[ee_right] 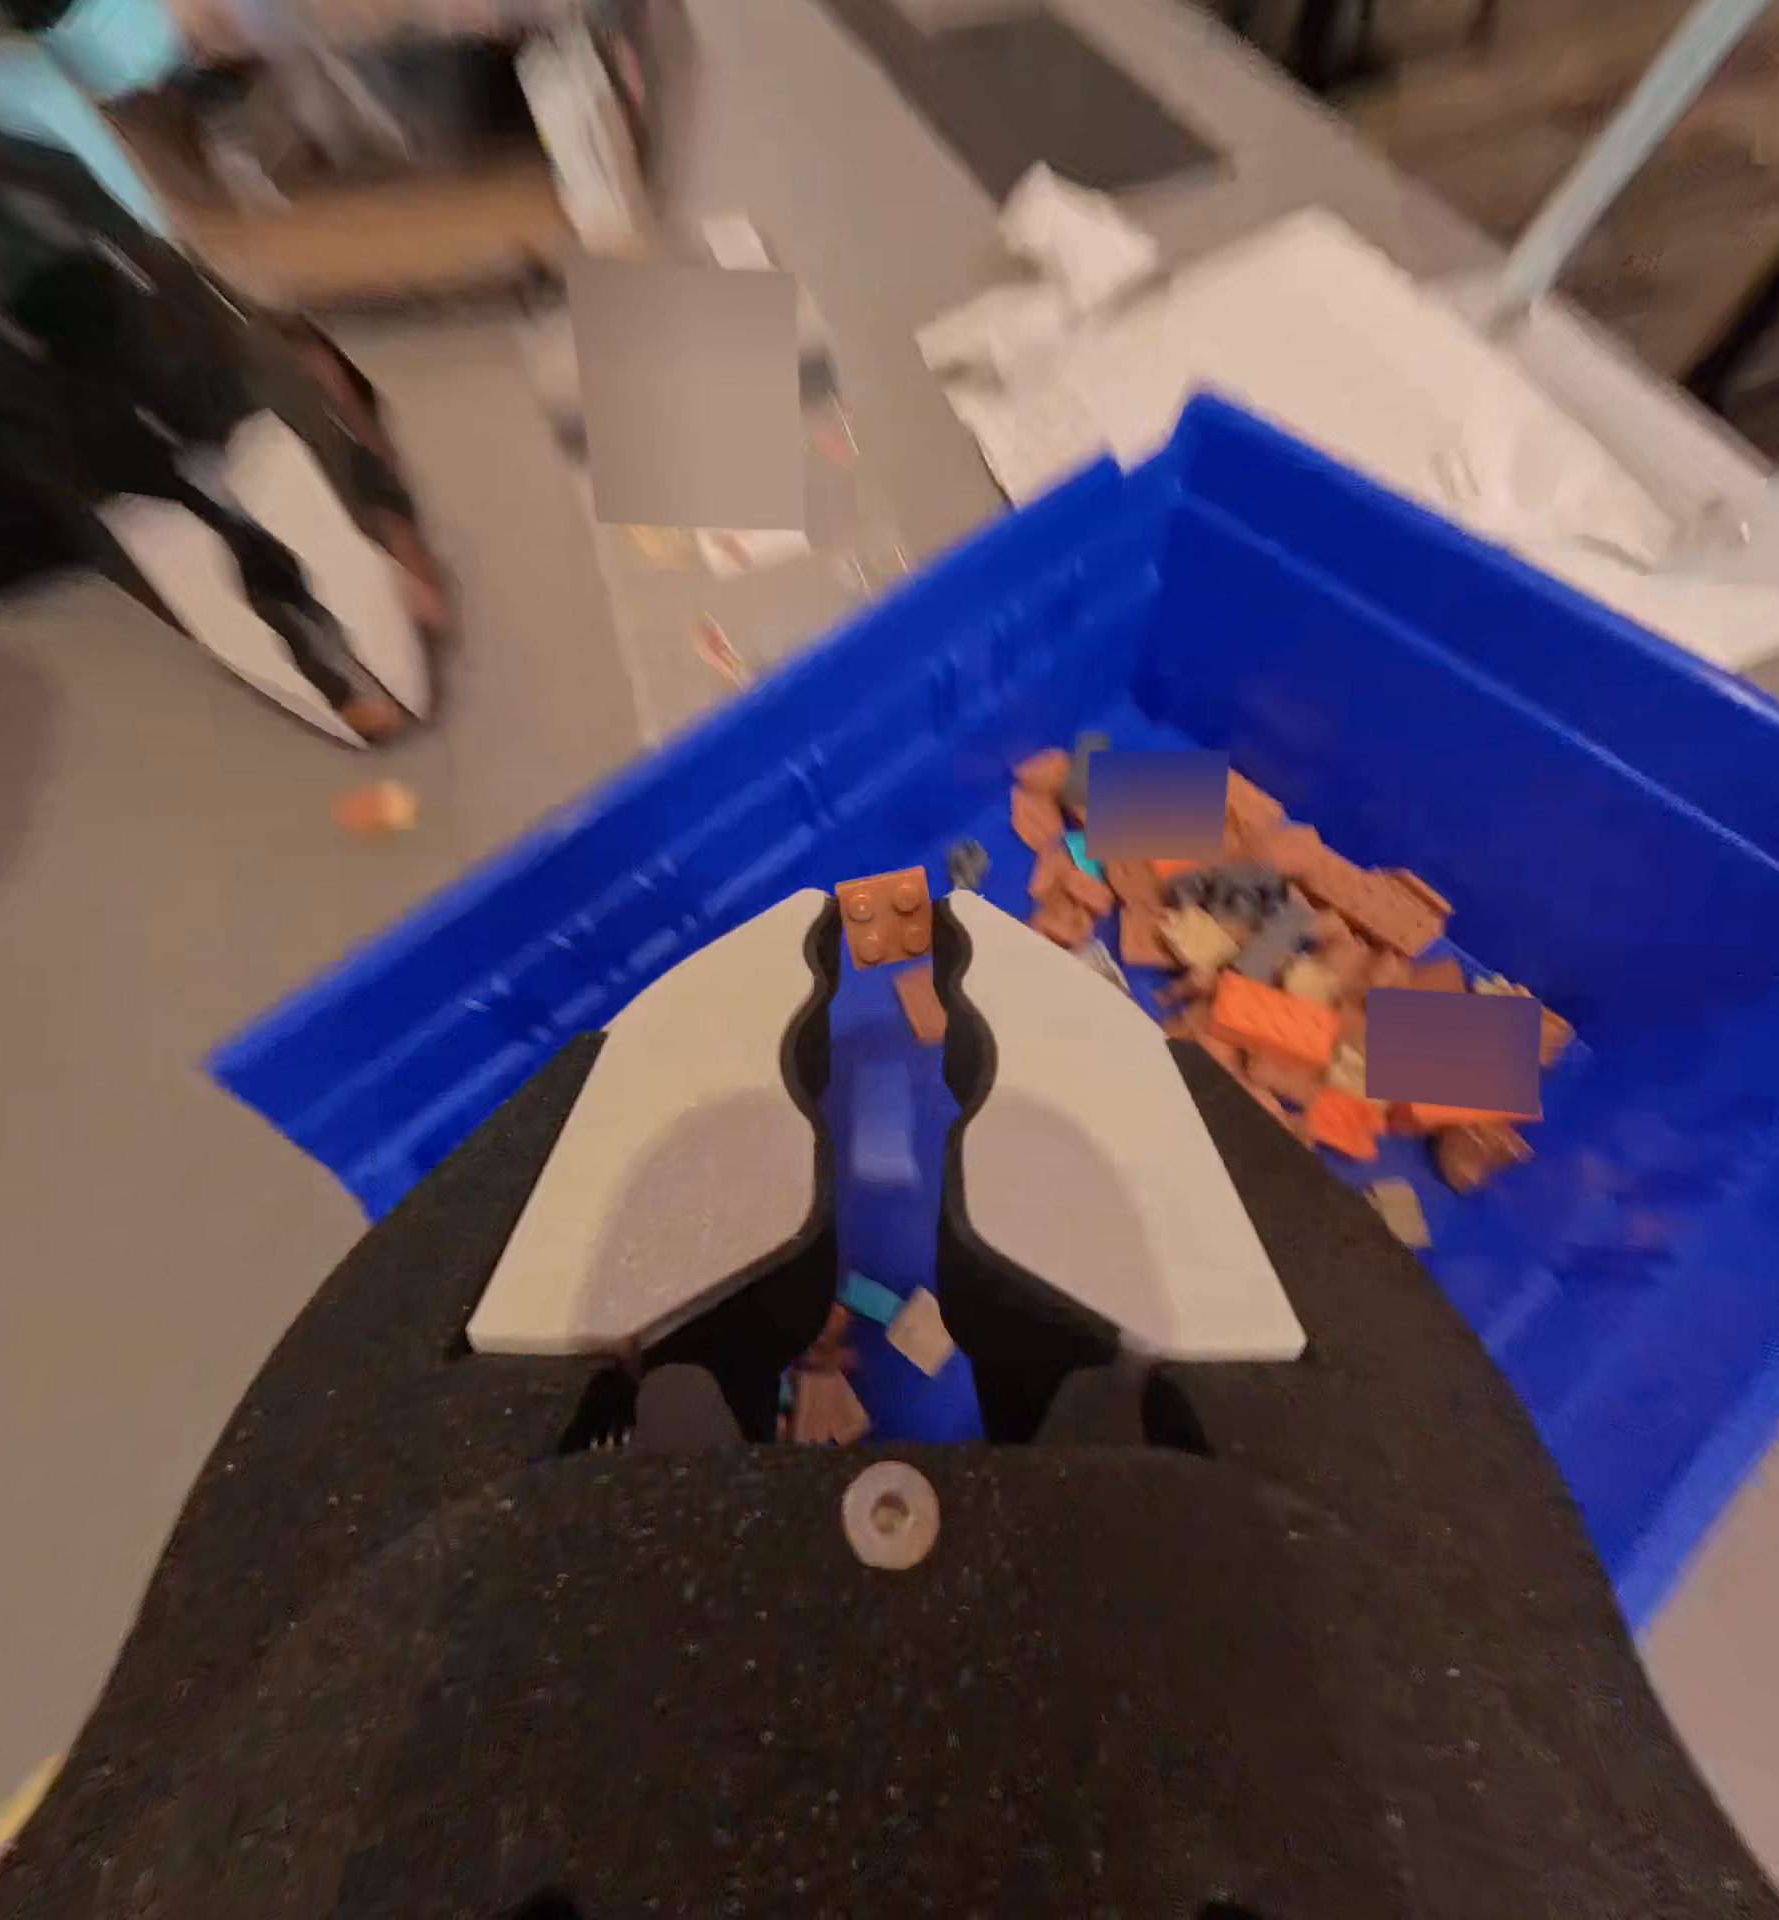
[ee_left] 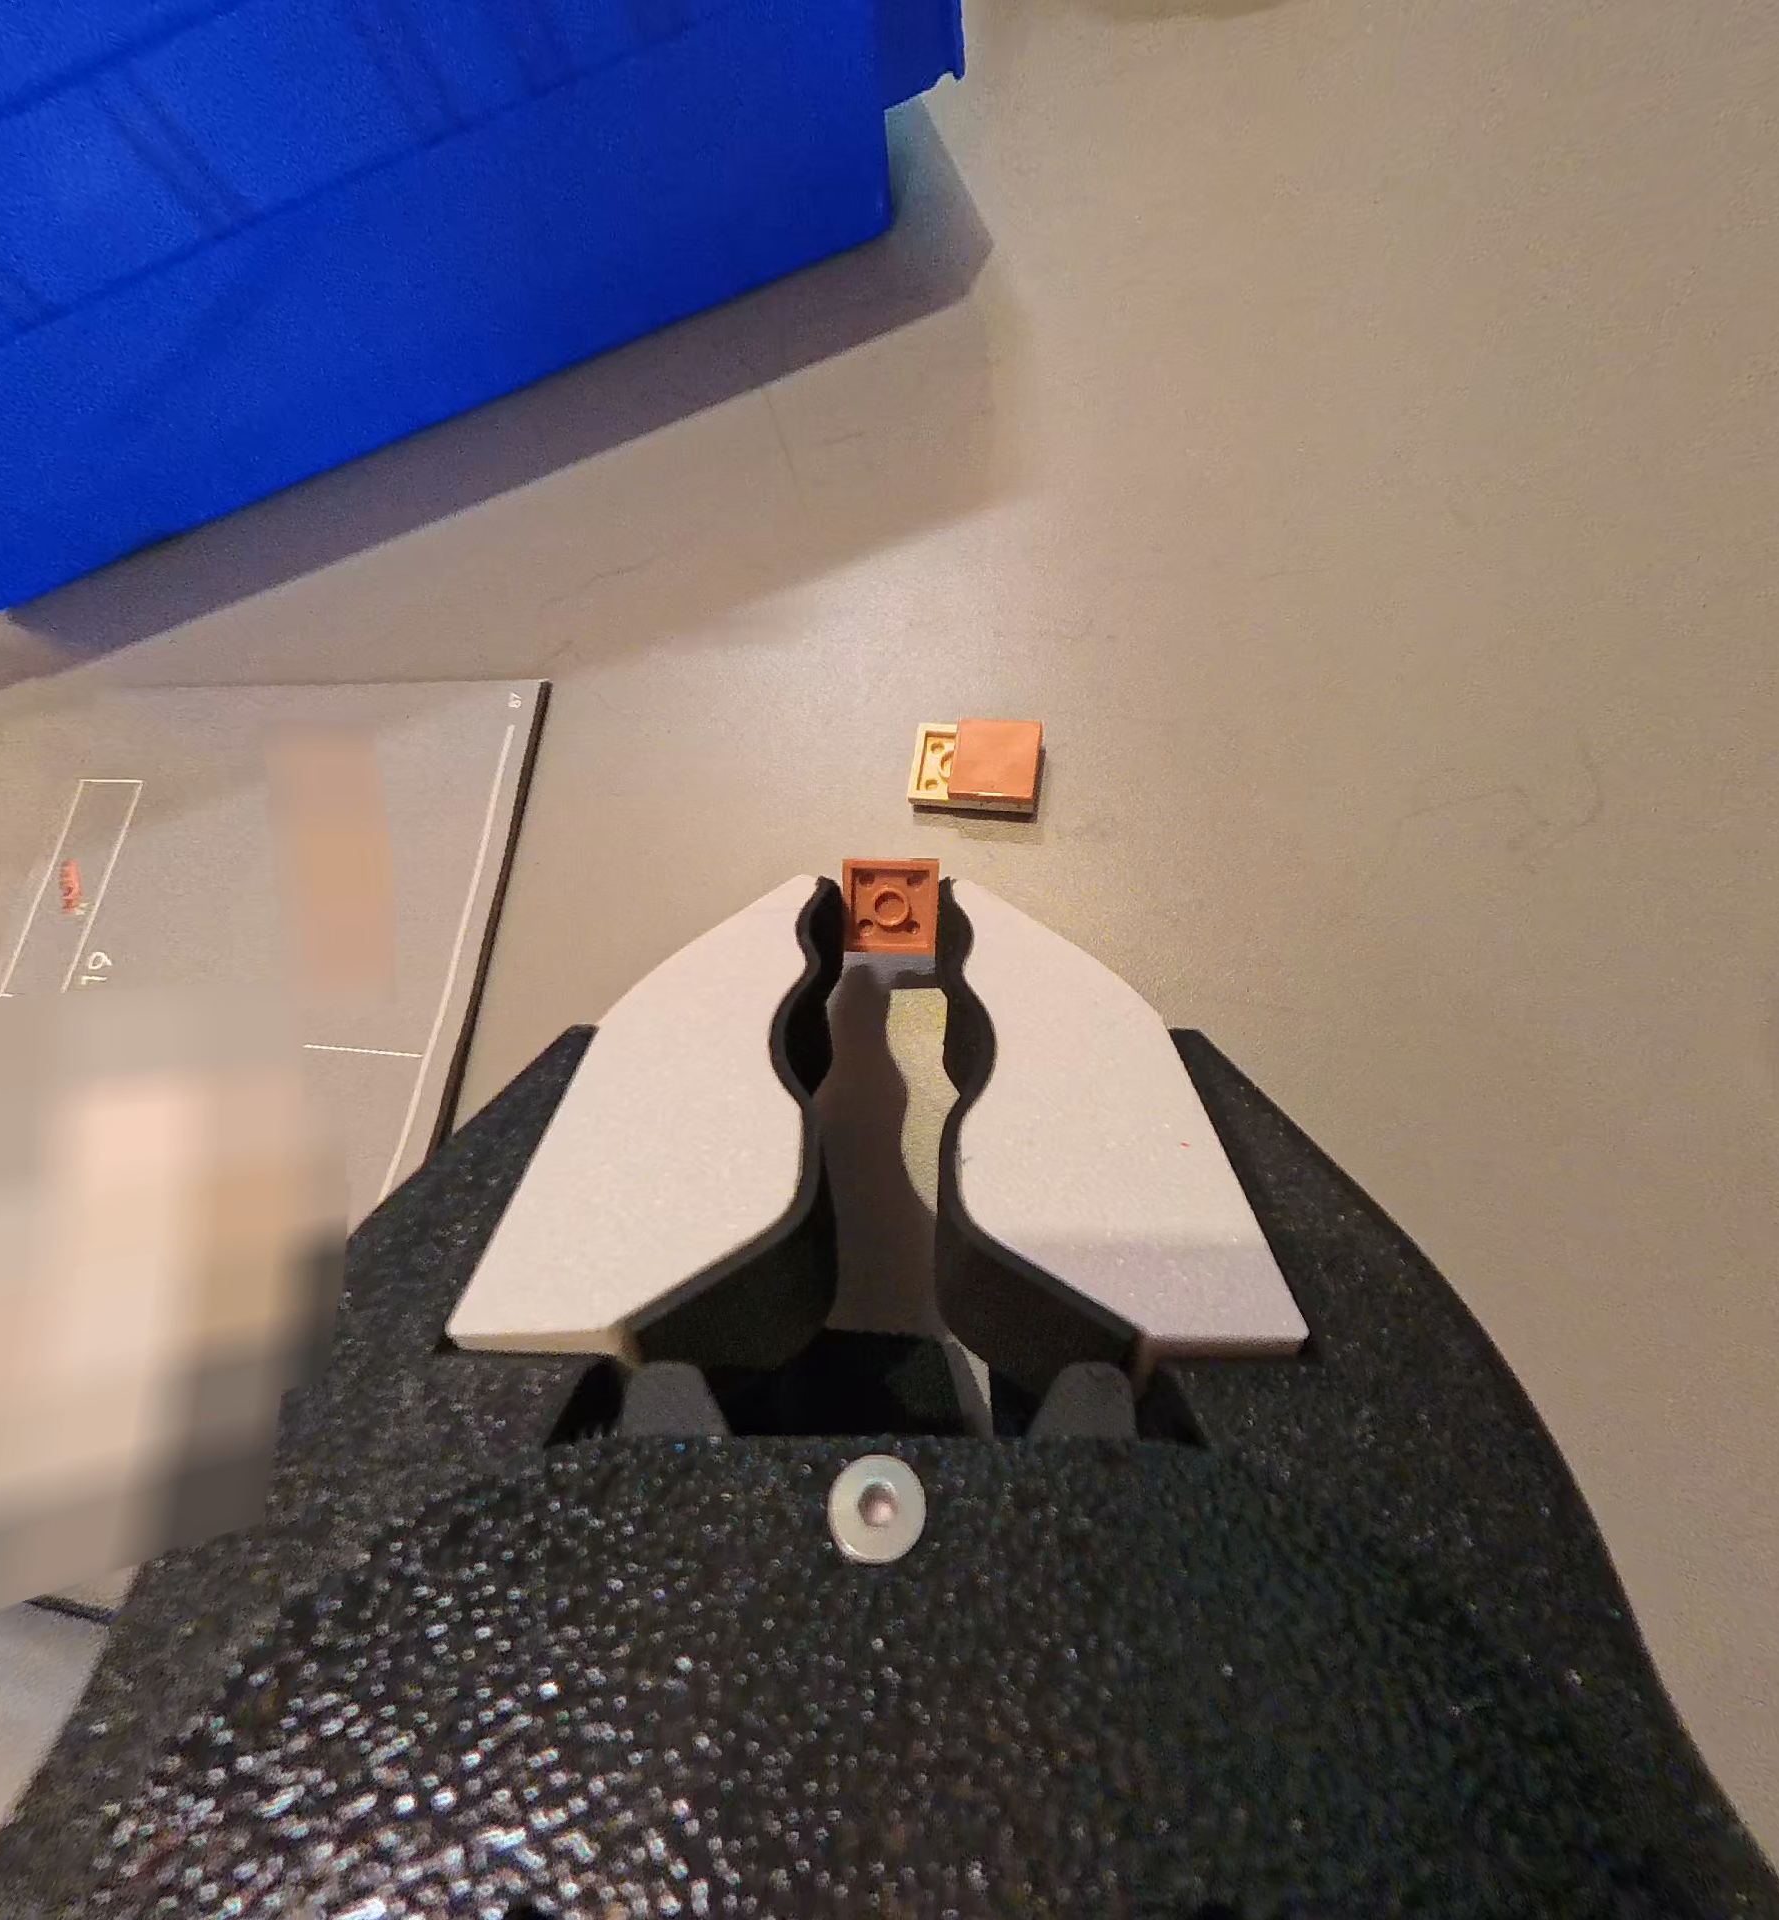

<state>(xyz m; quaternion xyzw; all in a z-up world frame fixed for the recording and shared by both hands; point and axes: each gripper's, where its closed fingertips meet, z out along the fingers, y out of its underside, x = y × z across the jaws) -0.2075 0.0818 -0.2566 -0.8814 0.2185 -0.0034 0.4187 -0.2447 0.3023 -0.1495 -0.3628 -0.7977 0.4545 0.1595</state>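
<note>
A: Left hand-held gripper (ee_left: 890,914)?

B: Pinching a small square reddish-brown plastic building plate (ee_left: 890,906), underside towards the camera, both pads against its edges. It hangs over the grey counter (ee_left: 1384,520).

A: Beyond it?

B: At 1 o'clock, near, a smooth copper-brown square tile sitting offset on a tan plate (ee_left: 978,767). At 9 o'clock, a grey printed booklet (ee_left: 241,862). At 11 o'clock, farther off, a blue plastic bin (ee_left: 397,260).

A: Right hand-held gripper (ee_right: 887,920)?

B: Pinching a small square orange-brown studded plastic plate (ee_right: 885,916), studs towards the camera, above the blue bin's interior.

A: Contents?

B: At 2 o'clock, a heap of loose brown, orange, tan and grey bricks (ee_right: 1280,966). The view is blurred.
</note>
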